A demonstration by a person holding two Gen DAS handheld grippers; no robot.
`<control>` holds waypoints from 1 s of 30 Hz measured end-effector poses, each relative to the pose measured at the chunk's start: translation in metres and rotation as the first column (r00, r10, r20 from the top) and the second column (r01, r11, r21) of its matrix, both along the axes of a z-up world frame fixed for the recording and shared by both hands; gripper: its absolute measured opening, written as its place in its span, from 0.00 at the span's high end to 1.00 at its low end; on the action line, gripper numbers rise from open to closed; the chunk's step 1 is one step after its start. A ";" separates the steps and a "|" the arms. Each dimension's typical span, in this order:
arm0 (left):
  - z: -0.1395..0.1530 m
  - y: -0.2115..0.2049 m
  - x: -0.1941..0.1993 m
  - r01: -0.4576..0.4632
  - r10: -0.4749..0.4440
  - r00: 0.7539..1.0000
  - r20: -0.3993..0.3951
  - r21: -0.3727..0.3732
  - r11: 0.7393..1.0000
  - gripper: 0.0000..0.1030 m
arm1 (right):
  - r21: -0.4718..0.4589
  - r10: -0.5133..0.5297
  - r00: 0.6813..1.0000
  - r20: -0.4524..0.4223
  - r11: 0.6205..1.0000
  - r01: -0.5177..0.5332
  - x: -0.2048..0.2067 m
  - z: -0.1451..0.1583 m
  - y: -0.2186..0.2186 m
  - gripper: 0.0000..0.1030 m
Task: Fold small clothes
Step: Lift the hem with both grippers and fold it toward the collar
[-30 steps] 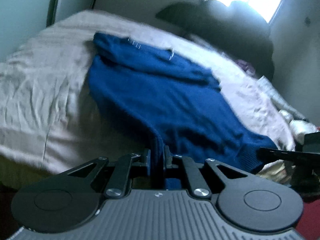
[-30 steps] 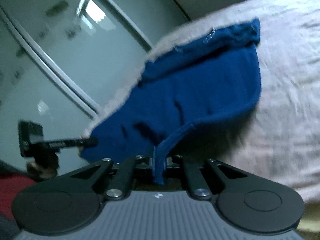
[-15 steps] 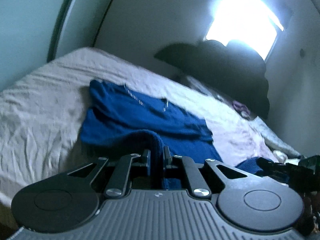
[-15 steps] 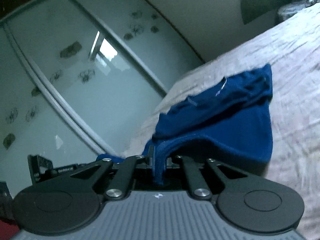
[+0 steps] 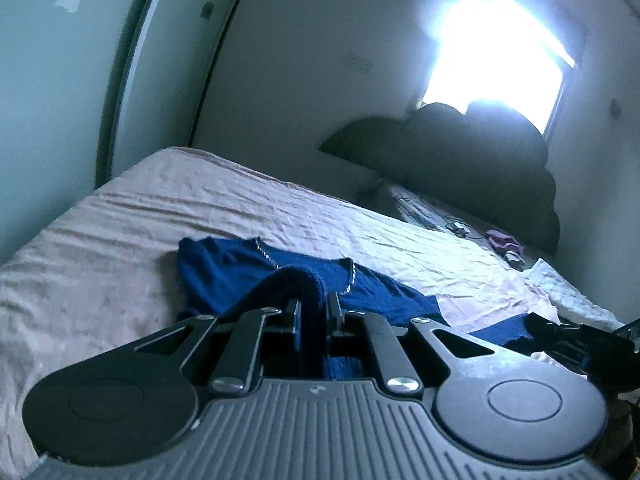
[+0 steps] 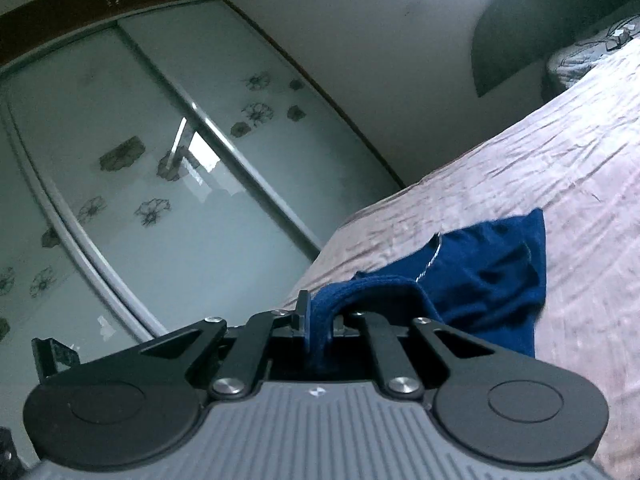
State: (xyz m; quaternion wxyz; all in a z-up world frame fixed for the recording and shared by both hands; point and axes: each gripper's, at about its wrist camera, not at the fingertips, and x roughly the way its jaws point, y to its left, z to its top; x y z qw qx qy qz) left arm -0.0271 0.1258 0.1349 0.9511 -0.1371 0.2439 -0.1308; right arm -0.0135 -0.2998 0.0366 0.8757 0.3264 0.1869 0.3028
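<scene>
Two pinches on: my left gripper has its jaws pressed together on a fold of the dark blue knit garment, and my right gripper is clamped on the ribbed hem edge of that same cloth. Both held edges arch up off the pinkish-beige bedsheet.

The rest of the garment lies flat on the sheet just beyond the fingers; the neckline with silvery trim is at the far end.

My read: mid-fold, bottom hem being carried over toward the neckline. Next move calls for both hems travelling level and together, landing square on the neckline end, then a release without dragging the top layer.

Hard to make out:
- Cloth under the gripper bodies is hidden, so I can't tell how deep each bite is.
- The right gripper shows only as a dark blur at the near right edge of the left view.
- Sleeves: can't tell whether they're tucked in.
- The window beyond the garment is blown out, and the dark headboard below it reads as a silhouette.
</scene>
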 end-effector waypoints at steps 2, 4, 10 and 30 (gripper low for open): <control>0.000 -0.002 0.015 -0.002 0.002 1.000 -0.006 0.007 1.000 0.90 | 0.006 -0.015 1.000 -0.004 1.000 0.015 0.015 -0.001 0.001 0.93; -0.001 -0.003 0.033 -0.004 0.004 1.000 -0.019 0.011 1.000 0.90 | 0.001 -0.028 1.000 -0.008 1.000 0.028 0.031 -0.002 0.002 0.93; -0.007 -0.005 0.088 -0.014 0.016 0.999 -0.049 0.033 0.999 0.90 | -0.002 -0.048 0.998 -0.038 0.999 0.048 0.077 -0.011 0.004 0.93; -0.111 -0.019 0.272 -0.085 0.127 0.947 -0.296 0.152 0.985 0.88 | -0.082 -0.120 0.952 -0.281 0.991 0.101 0.251 -0.096 0.019 0.92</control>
